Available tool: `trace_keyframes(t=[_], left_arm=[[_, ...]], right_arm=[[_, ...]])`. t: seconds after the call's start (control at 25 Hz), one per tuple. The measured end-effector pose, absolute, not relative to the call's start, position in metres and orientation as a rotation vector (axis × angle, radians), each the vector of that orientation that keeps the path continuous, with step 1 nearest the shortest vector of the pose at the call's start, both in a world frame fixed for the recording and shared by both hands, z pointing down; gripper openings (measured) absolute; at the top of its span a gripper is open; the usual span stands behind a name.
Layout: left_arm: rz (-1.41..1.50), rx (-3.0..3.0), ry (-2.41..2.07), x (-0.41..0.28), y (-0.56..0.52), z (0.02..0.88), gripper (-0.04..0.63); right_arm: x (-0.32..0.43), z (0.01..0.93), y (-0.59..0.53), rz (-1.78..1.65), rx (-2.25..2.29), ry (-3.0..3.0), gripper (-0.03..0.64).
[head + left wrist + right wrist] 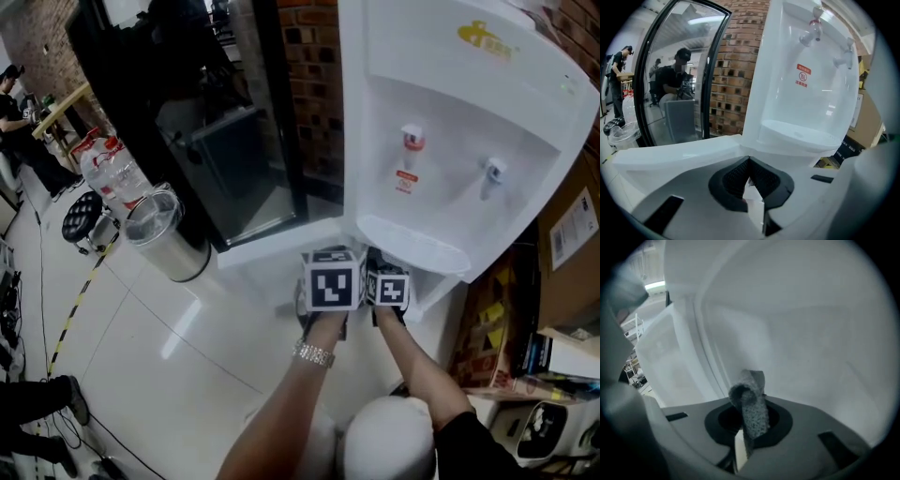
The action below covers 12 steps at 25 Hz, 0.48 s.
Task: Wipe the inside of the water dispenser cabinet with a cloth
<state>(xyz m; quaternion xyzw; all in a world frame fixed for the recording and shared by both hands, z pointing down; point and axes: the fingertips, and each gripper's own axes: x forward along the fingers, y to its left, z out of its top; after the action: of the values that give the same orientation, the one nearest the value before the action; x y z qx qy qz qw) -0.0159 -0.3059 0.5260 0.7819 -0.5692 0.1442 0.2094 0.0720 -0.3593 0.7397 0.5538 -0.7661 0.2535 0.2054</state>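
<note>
There, the right gripper (746, 420) pinched the cloth (751, 397), which poked out at twelve o'clock from its jaws; the left gripper (750, 180) was pressed together.

The water dispenser (450, 141) stands at my one o'clock, its door (187, 122) swung out toward eleven. On the floor (187, 356) at ten, before the door, stands a bin (167, 234), with a water bottle (111, 171) behind it and a stool (82, 214) to its left. Boxes (572, 253) sit at three. My left tongs (750, 180) are just left of my right tongs (747, 423), which are inside the cabinet (811, 333) with the cloth (751, 401) between them.
</note>
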Motion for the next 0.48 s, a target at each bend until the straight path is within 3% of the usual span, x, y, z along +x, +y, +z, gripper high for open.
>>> trace_keyframes(t=[0.24, 0.48], left_arm=[[0.399, 2.192, -1.609, -0.022, -0.308, 0.519, 0.002], [0.391, 2.223, -1.598, -0.017, -0.313, 0.513, 0.002]], right_arm=[[0.077, 0.786, -0.34, 0.748, 1.479, -2.026, 0.02], [0.084, 0.712, -0.354, 0.773, 1.573, -2.126, 0.02]])
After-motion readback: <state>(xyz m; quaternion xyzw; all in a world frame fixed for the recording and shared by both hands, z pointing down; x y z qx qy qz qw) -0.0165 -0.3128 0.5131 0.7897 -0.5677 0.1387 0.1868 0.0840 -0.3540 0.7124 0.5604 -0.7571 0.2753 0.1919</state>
